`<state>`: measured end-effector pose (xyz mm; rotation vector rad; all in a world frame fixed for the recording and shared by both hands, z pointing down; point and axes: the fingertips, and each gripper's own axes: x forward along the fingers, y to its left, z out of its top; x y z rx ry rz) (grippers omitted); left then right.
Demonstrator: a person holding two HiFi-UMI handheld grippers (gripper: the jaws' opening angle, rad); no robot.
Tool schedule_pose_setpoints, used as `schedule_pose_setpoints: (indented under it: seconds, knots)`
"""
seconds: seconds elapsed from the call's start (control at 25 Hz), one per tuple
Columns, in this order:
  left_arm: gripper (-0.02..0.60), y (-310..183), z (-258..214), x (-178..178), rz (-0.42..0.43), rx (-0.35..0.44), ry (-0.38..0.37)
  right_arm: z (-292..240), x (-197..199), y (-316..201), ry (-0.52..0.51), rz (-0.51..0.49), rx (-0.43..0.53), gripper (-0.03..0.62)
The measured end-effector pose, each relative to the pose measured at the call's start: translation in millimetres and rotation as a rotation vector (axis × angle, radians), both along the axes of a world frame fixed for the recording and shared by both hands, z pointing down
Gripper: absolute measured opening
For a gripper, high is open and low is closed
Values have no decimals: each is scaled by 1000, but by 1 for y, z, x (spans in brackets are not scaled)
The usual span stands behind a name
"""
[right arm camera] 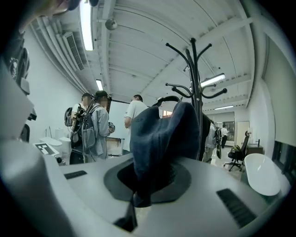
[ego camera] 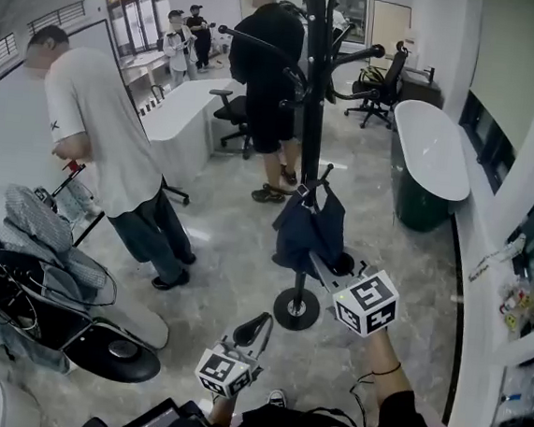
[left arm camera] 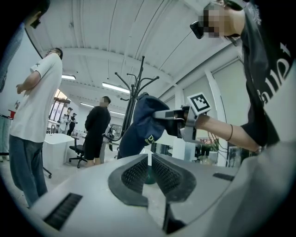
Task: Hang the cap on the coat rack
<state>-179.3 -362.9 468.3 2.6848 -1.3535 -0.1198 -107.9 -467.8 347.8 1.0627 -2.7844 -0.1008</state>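
Since the cap [ego camera: 311, 229] is only dangling from the right gripper [ego camera: 317, 260], whose jaws are clamped on a fold of the dark blue fabric, I'd say the hanging part isn't done yet. The pickup is clearly sorted, and the cap is up right beside the black pole of the coat rack [ego camera: 312, 118], above its round base. The curved hooks up top look bare in the right gripper view, and I can't tell if the cap touches any lower hook. What's left, as I read it, is getting it over a hook and letting go. The left gripper [ego camera: 264, 320] sits lower and nearer, jaws pressed together with nothing in them. Room-wise, it's an open office with a glossy grey floor [ego camera: 226, 251], a white worktop [ego camera: 178, 115] at the far left with office chairs around it, and a white tub-shaped thing [ego camera: 433, 149] on the right. One person in a white tee [ego camera: 105, 136] stands left, and another in black [ego camera: 267, 67] stands just behind the rack.
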Motion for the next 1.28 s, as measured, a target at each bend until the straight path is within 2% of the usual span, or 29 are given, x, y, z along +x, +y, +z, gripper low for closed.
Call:
schedule_pose_setpoints:
  seconds: [0.2, 0.56, 0.72, 0.92, 1.08, 1.16, 1.28]
  knots:
    - [23, -16, 10, -5, 30, -37, 3, -45, -11, -39, 0, 35, 77, 29]
    - [23, -31, 18, -11, 55, -48, 16, -111, -29, -85, 11, 79, 185, 29]
    - [23, -29, 25, -13, 58, -64, 26, -127, -39, -107, -13, 87, 159, 29]
    - [23, -26, 28, -15, 61, -72, 36, -112, -51, -132, 75, 90, 124, 29]
    - [23, -28, 29, -28, 40, -73, 40, -89, -57, -154, 105, 126, 67, 29]
    - [23, -28, 30, -32, 29, -77, 44, -75, -53, -164, 98, 142, 27, 29]
    - [23, -27, 34, -39, 19, -90, 48, -62, -49, -173, 26, 139, -30, 29]
